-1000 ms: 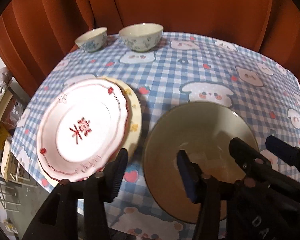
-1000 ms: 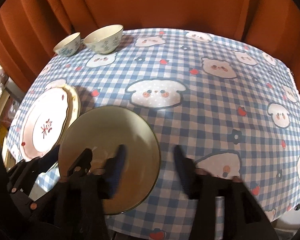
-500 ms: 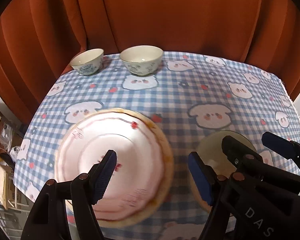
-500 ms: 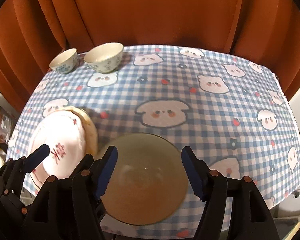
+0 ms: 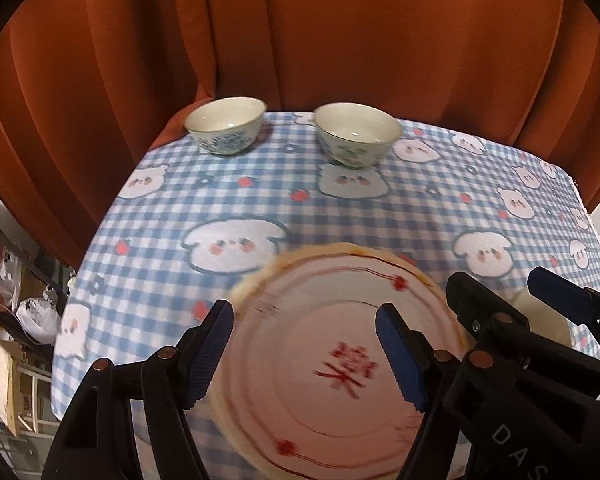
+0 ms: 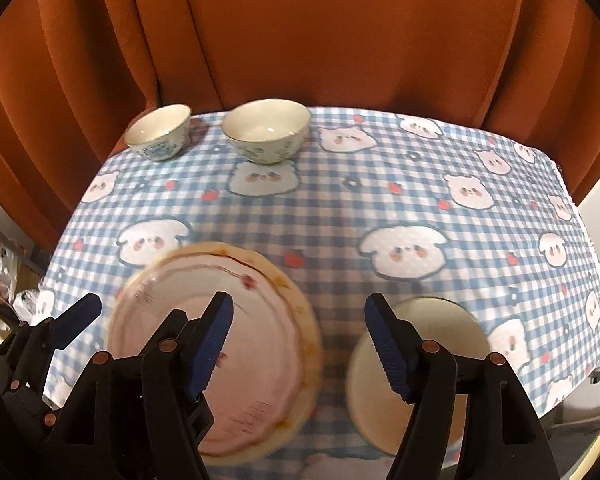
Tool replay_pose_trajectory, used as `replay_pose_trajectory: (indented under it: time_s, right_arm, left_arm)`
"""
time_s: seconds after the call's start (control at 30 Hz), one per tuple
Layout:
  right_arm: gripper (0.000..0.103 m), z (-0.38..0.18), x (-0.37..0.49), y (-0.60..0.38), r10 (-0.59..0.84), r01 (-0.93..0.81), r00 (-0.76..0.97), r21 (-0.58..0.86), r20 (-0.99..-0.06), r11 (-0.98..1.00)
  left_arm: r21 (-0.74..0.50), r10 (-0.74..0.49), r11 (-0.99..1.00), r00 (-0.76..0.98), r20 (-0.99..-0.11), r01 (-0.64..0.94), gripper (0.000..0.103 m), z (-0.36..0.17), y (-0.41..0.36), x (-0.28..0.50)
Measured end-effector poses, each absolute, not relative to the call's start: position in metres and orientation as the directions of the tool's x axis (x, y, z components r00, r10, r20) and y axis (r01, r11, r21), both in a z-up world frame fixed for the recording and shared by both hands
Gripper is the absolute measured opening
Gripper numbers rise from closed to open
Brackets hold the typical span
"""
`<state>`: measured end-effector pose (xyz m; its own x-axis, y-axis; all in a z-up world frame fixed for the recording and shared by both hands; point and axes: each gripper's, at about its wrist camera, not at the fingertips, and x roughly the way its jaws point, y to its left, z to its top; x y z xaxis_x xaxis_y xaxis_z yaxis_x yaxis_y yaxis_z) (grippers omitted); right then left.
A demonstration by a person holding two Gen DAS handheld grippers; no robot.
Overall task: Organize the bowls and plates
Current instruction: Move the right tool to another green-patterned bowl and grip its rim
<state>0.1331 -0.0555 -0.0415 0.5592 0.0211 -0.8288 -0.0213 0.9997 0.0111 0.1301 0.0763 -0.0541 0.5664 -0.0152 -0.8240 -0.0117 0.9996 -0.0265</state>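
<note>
Left gripper (image 5: 304, 348) and right gripper (image 6: 298, 340), jaws wide and empty, are hovering over the motion-blurred pink plate (image 5: 340, 360), which is hiding most of a yellow plate (image 6: 304, 312); grey plate (image 6: 432, 340) partly occluded; two bowls (image 6: 266, 130) standing behind.

A pink plate (image 5: 332, 360) with a red character at its centre lies flat on a cream plate (image 6: 300, 300) at the near left of the desk. A plain beige plate (image 6: 420, 360) sits just right of them — apart. Two small floral bowls (image 5: 225, 125) (image 5: 358, 134) stand upright, side by side, along the far edge.
</note>
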Motion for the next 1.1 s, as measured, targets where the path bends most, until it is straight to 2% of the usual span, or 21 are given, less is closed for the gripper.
replay_pose_trajectory:
  time_s: [0.43,0.77,1.1]
  right_arm:
    - [0.072,-0.031,0.18,-0.006,-0.007,0.052,0.571,0.027,-0.821,0.998]
    - [0.075,-0.013,0.245,-0.016,-0.037,0.111,0.604,0.039,-0.796,0.993]
    - [0.075,-0.03,0.321,-0.04,-0.039,0.158,0.592,0.068,-0.805,0.985]
  left_arm:
    - [0.004,-0.009,1.0,0.575,-0.818,0.022,0.075,-0.041,0.114,0.193]
    - [-0.016,-0.029,0.999,0.593,-0.804,0.027,0.074,-0.026,0.107,0.26]
    - [0.01,-0.001,1.0,0.579,-0.815,0.015,0.074,-0.047,0.088,0.34]
